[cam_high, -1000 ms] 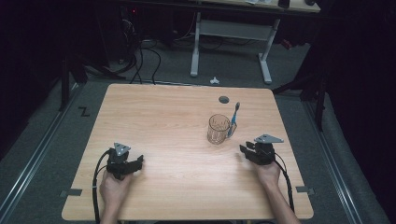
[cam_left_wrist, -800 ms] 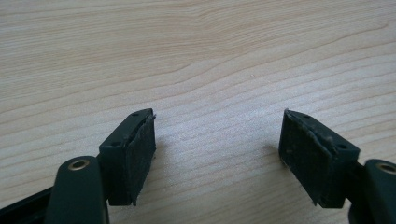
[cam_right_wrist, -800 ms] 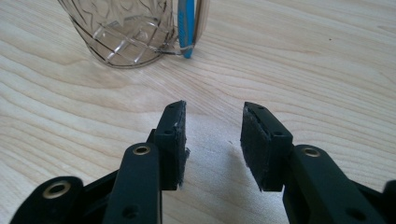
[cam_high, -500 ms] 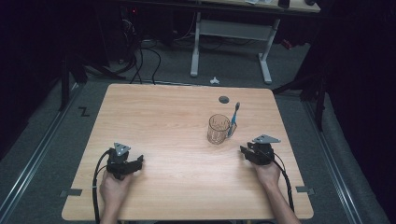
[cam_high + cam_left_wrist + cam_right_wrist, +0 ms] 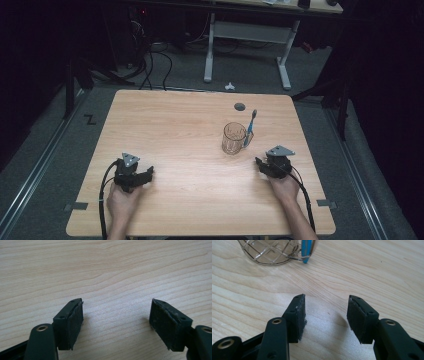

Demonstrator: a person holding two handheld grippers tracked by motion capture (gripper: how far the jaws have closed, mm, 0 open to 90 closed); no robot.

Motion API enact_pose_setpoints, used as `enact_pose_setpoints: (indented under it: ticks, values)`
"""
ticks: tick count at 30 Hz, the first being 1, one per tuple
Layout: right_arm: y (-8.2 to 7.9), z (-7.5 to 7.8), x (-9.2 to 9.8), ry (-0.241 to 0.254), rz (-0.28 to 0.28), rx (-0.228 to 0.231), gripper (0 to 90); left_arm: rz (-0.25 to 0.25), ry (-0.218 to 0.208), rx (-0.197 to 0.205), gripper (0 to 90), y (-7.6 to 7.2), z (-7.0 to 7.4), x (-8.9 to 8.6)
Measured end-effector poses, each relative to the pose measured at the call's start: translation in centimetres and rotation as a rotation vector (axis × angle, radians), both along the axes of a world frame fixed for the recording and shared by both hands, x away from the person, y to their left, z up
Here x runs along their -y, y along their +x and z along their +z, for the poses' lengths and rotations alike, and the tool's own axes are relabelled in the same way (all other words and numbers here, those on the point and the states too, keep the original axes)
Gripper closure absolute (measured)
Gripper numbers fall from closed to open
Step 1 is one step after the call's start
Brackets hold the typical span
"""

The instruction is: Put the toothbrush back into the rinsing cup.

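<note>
A clear patterned glass mug [image 5: 234, 138] stands right of the table's middle, with a blue toothbrush [image 5: 250, 127] leaning out of it. In the right gripper view the mug's base [image 5: 270, 251] and the brush handle [image 5: 307, 250] lie just ahead and to the left. My right gripper [image 5: 261, 164] rests on the wood beside the mug, open; its jaws have just been opening with nothing between them [image 5: 325, 315]. Near the front left, my left gripper [image 5: 149, 173] lies on the table, jaws wide apart over bare wood [image 5: 116, 322].
The wooden table [image 5: 165, 125] has a round dark cable hole [image 5: 240, 106] near its far edge. Beyond it stand a white desk frame [image 5: 247, 35] and cables on the grey floor. Tape marks sit at the table's front corners.
Both hands stay where they were. The mug and toothbrush have not moved.
</note>
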State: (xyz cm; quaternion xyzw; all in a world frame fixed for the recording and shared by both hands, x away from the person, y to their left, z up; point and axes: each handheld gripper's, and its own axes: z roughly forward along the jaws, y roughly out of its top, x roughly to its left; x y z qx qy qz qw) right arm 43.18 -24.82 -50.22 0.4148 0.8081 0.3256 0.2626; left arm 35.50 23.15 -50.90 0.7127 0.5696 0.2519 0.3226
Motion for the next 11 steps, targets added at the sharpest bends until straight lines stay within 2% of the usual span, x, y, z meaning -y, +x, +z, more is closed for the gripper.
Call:
enact_pose_setpoints:
  ticks: [11]
  values:
    - [0.47,0.03,0.46,0.059,-0.01,-0.052,47.3,0.0,-0.001,0.0,27.7,0.0,0.0,0.0]
